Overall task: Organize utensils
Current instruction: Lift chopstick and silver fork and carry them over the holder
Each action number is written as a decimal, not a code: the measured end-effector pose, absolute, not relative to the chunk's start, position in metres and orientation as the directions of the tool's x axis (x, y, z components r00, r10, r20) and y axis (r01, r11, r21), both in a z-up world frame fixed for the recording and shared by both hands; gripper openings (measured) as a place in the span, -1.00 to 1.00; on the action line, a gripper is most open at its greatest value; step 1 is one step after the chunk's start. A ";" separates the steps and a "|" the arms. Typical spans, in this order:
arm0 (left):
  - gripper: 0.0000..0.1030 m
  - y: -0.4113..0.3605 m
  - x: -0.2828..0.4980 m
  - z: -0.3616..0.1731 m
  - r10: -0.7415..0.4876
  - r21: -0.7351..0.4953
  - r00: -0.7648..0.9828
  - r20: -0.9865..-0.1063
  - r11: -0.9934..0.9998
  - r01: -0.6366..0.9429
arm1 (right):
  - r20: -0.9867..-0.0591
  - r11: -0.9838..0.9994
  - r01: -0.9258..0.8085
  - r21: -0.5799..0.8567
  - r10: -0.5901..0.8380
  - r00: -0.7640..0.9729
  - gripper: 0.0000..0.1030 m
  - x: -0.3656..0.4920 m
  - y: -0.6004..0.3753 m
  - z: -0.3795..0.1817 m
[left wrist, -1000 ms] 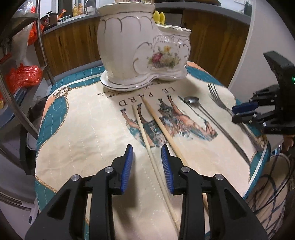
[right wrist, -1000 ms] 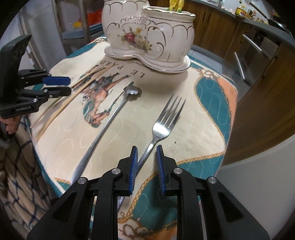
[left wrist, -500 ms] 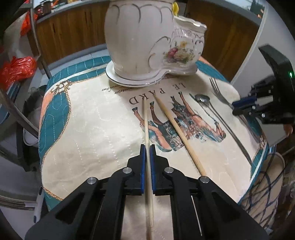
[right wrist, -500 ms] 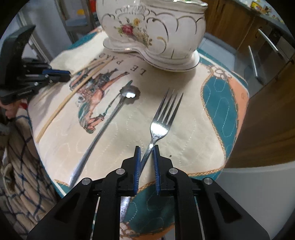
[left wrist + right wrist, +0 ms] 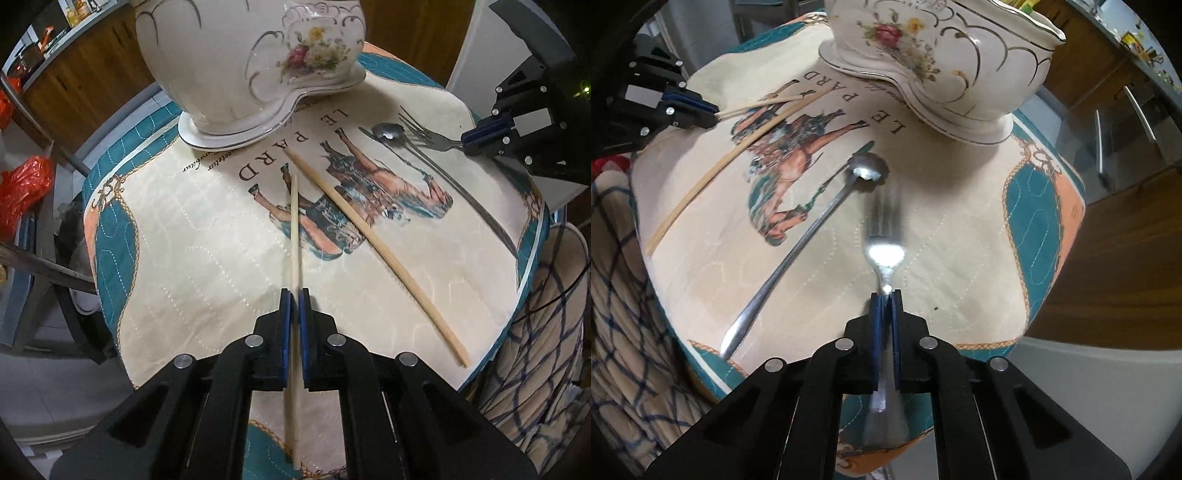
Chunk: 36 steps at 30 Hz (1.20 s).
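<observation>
The left claw (image 5: 294, 295), its jaws just closed, is clamped on a pale chopstick (image 5: 294, 229) at lower centre of its frame, while the right claw (image 5: 885, 297), jaws likewise just closed, is clamped on the fork (image 5: 884, 254) handle at centre, over the quilted desk (image 5: 960, 236)

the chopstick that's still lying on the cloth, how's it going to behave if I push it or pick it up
The loose chopstick looks like thin pale wood, so probably light and stiff. If its shaft is round it may roll, though the quilted cloth should damp that. Its far end reaches the table's edge, so a nudge could tip it off.
</observation>
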<state>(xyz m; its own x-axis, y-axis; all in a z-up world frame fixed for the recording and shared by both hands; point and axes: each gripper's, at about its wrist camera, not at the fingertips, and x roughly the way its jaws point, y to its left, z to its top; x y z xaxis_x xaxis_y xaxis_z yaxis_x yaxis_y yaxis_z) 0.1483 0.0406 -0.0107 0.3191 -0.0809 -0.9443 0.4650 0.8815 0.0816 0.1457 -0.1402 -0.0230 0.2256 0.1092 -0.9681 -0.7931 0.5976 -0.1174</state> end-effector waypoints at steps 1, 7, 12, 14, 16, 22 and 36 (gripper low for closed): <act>-0.92 0.041 0.145 -0.010 -0.072 0.096 0.328 -0.942 0.879 0.468 | -0.967 0.605 -0.789 -0.106 0.122 0.224 -0.88 0.145 -0.143 -0.023; -0.92 0.054 0.130 0.008 -0.081 0.120 0.401 -0.913 0.884 0.453 | -0.952 0.635 -0.769 -0.075 0.184 0.245 -0.88 0.143 -0.163 -0.014; -0.92 0.063 0.112 0.037 -0.147 0.088 0.500 -0.854 0.904 0.417 | -0.909 0.669 -0.743 -0.004 0.307 0.281 -0.88 0.142 -0.176 0.006; -0.92 0.067 0.106 0.051 -0.179 0.067 0.550 -0.816 0.915 0.397 | -0.880 0.681 -0.732 0.025 0.362 0.307 -0.88 0.144 -0.180 0.015; -0.92 0.072 0.104 0.063 -0.204 0.047 0.600 -0.774 0.926 0.375 | -0.846 0.693 -0.718 0.061 0.418 0.331 -0.88 0.141 -0.184 0.025; -0.92 0.081 0.107 0.088 -0.256 -0.030 0.716 -0.649 0.949 0.312 | -0.743 0.714 -0.684 0.150 0.538 0.398 -0.88 0.143 -0.189 0.037; -0.92 0.074 0.147 0.119 -0.278 -0.152 0.861 -0.427 0.960 0.234 | -0.458 0.709 -0.663 0.239 0.684 0.567 -0.89 0.148 -0.210 0.103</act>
